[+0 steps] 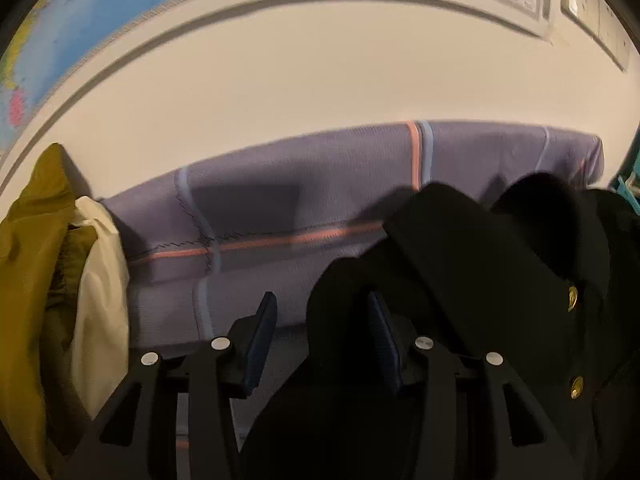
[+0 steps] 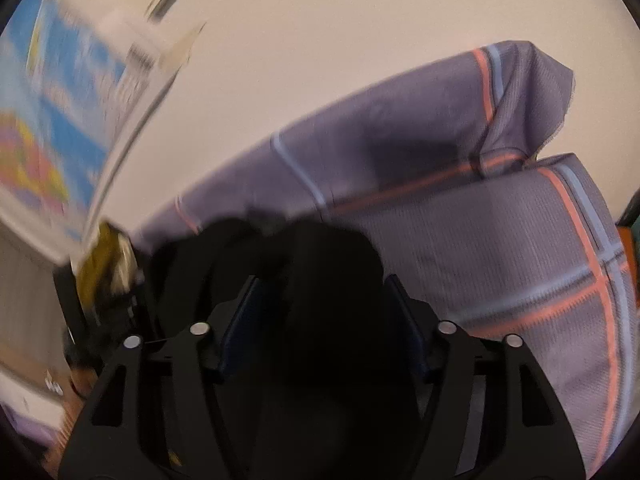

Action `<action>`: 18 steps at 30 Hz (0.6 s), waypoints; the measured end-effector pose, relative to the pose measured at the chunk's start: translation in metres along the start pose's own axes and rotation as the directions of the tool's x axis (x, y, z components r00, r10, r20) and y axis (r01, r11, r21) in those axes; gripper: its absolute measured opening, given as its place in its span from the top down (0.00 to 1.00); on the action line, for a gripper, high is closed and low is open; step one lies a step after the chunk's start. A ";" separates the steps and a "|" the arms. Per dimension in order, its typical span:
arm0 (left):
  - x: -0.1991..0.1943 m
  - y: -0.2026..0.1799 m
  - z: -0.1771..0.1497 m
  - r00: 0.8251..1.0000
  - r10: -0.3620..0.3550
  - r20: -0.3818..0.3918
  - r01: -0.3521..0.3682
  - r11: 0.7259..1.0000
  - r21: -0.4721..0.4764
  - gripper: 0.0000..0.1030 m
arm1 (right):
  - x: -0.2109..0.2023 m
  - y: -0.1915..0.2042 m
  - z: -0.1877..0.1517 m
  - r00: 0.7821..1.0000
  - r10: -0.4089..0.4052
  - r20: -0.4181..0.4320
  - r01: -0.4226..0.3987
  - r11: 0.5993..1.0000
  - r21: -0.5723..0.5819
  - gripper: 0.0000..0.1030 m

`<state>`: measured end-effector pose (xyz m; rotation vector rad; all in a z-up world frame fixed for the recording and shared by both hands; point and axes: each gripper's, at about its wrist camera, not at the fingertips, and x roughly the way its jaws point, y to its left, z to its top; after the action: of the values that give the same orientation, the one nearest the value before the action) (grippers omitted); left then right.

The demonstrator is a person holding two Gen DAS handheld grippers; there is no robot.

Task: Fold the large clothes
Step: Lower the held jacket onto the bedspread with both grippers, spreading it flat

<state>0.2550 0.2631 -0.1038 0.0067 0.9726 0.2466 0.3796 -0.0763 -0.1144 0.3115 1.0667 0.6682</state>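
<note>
Left claw (image 1: 322,344) sits with its jaws partly apart and a fold of the black jacket (image 1: 500,280) bunched between them; only the right-hand pad looks to be against the cloth, so that's a loose hold at best. Right claw (image 2: 320,328) is much the same, jaws parted around a dark hump of jacket, and through the blur I cannot tell if the pads actually press on it. The jacket lies draped in front of the purple checked cushion (image 1: 280,200), its gold buttons (image 1: 573,298) showing to the cushion's right.

Now the risks: with both grips this slack, the heavy cloth could slide out and the fold collapse unevenly. The yellow garment (image 1: 32,248) bundled left of the cushion could snag a swinging sleeve. One claw letting go first would skew the edge.
</note>
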 end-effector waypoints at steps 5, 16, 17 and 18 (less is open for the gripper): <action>-0.004 -0.006 0.007 1.000 -0.018 0.020 0.017 0.999 0.051 0.93 | -0.009 0.026 0.004 0.997 -0.067 0.024 0.070 0.989 -0.133 0.90; 0.010 0.004 0.024 0.999 0.034 0.031 -0.034 0.999 -0.008 0.84 | -0.001 0.026 0.023 0.932 -0.345 0.112 0.359 0.923 -0.139 0.58; 0.010 0.004 0.020 0.999 0.027 0.030 -0.027 1.000 0.003 0.70 | -0.003 0.022 0.019 0.936 -0.337 0.106 0.348 0.930 -0.117 0.57; 0.007 0.007 0.017 0.999 0.027 0.028 -0.027 1.000 0.007 0.50 | -0.009 0.018 0.013 0.944 -0.310 0.112 0.320 0.943 -0.090 0.56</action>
<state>0.2716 0.2732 -0.0988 0.0303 0.9463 0.2670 0.3821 -0.0676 -0.0922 0.0749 0.9573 0.4153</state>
